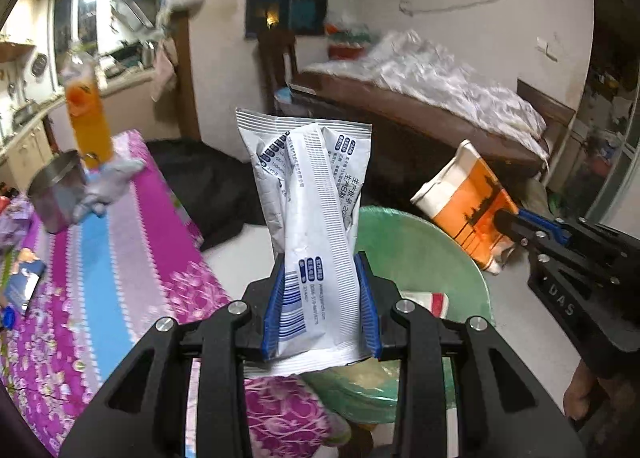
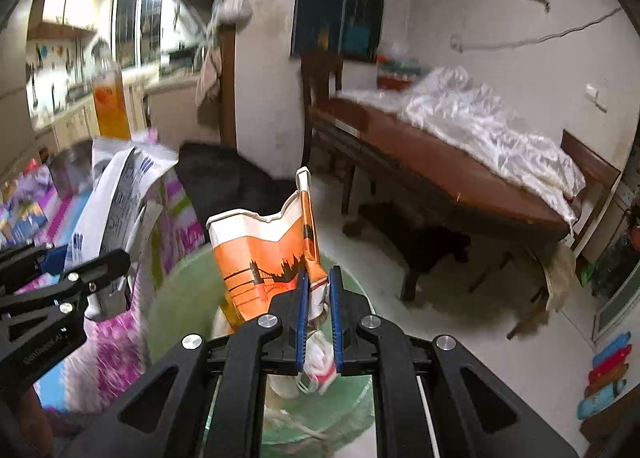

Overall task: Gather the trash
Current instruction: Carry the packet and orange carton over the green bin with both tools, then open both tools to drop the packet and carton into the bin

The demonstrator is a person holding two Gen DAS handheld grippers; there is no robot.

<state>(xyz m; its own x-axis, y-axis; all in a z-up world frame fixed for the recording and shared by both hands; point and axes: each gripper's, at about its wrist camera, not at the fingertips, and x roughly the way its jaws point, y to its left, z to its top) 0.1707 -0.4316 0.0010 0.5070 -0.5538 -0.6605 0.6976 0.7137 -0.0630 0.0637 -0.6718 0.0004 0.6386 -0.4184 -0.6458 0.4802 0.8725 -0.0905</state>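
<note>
White wrapper (image 1: 316,218) sits mid-frame, clamped in the left gripper (image 1: 320,310) over the green bin's rim (image 1: 448,234). Right gripper (image 2: 320,322) pinches the orange cup (image 2: 264,258) closed, just beside it. Pink-clothed counter edge (image 1: 192,226) crowds lower left; bare floor (image 2: 460,322) lies open lower right.

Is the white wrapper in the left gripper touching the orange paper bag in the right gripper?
Apart. The left wrist view shows a clear gap with floor and green bin between the white wrapper and the orange paper bag.
</note>
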